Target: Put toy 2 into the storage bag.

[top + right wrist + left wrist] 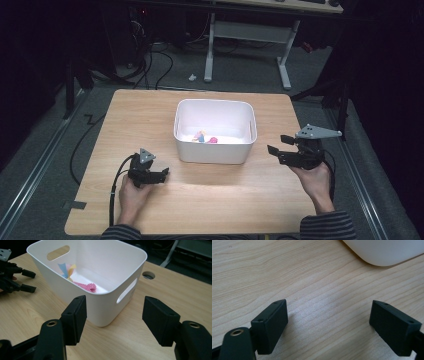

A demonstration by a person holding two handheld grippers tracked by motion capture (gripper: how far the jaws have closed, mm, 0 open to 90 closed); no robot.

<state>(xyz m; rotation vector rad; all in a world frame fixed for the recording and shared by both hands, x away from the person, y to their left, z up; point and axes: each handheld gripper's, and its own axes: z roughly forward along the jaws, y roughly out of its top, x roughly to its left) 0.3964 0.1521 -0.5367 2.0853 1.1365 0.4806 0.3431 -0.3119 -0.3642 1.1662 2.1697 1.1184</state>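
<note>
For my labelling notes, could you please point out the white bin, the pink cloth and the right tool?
Bin (100,307), right gripper view, near corner wall.
Pink cloth (88,287), right gripper view, its folded middle.
Right tool (280,145), high view, between its fingertips.

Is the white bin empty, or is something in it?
Not empty. The white bin stands upright on the table with small cloth pieces on its floor: a pink one, plus blue and yellow ones.

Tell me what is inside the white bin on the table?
The white bin holds small cloth pieces on its floor: a pink one, a blue one and a yellow one. Its near wall hides part of the floor.
</note>
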